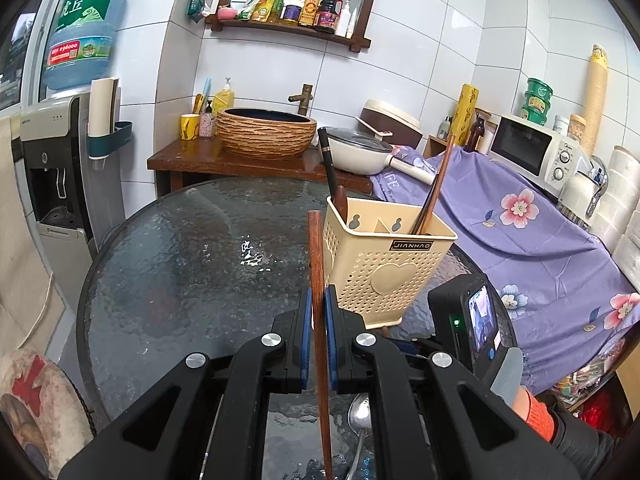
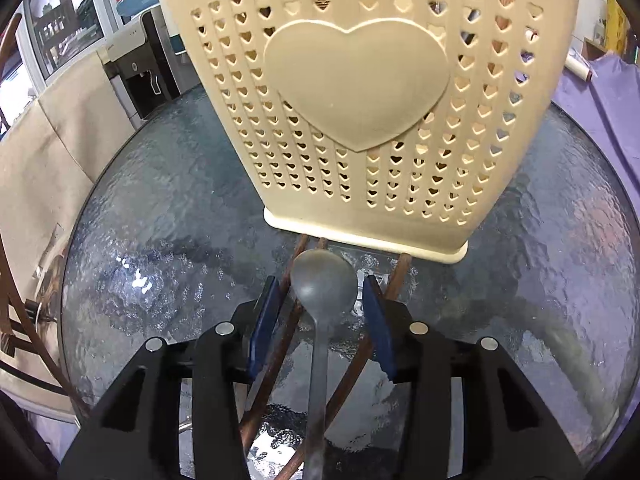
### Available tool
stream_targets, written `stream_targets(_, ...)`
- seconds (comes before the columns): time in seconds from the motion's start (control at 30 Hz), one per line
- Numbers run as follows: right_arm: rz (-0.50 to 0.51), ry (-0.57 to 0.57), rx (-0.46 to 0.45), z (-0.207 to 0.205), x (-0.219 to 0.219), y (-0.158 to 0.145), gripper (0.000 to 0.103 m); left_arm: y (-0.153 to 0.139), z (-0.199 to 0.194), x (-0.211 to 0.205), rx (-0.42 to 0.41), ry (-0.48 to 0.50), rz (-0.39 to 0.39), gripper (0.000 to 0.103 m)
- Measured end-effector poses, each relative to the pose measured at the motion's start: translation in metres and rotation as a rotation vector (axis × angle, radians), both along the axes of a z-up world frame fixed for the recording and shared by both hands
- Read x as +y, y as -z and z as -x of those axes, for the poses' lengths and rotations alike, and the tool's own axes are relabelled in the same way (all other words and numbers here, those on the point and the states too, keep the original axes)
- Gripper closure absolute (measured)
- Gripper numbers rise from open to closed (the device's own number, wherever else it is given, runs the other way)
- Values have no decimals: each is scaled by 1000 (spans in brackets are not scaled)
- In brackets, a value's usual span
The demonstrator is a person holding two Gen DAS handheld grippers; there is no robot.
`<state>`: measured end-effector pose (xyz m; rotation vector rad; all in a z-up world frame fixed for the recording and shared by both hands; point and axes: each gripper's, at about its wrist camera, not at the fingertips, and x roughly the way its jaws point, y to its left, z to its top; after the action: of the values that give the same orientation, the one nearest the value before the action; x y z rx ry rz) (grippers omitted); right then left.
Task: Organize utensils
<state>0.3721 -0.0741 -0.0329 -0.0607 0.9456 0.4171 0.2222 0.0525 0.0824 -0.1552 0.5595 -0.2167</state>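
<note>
My left gripper (image 1: 318, 300) is shut on a brown wooden chopstick (image 1: 316, 248) that sticks up past its blue pads, just left of the cream perforated utensil holder (image 1: 384, 264). Upright in the holder are brown chopsticks (image 1: 434, 188) and a dark handle (image 1: 330, 168). In the right wrist view, my right gripper (image 2: 322, 312) is open close in front of the holder (image 2: 360, 100). A grey spoon (image 2: 324, 288) lies lengthwise between its pads, with small gaps on both sides. Brown chopsticks (image 2: 276, 360) lie crossed on the glass under the spoon.
Everything rests on a round textured glass table (image 1: 180, 264). A purple flowered cloth (image 1: 540, 240) covers the counter to the right, with a microwave (image 1: 536, 148). A wooden washstand with a basin (image 1: 266, 132) stands behind, and a water dispenser (image 1: 52, 168) to the left.
</note>
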Motion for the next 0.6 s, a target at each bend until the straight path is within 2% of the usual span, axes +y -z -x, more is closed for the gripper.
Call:
stream_targets(0.07, -13, -9, 6, 0, 0, 0, 68, 0, 0, 0, -1, 0, -1, 96)
stream_targets(0.27, -40, -10, -23, 10, -11, -5, 69, -1, 1, 0, -6, -6, -1, 96)
stream_targets(0.6, -104, -6, -224, 59, -36, -53, 69, -9, 10, -5, -40, 1, 2, 96)
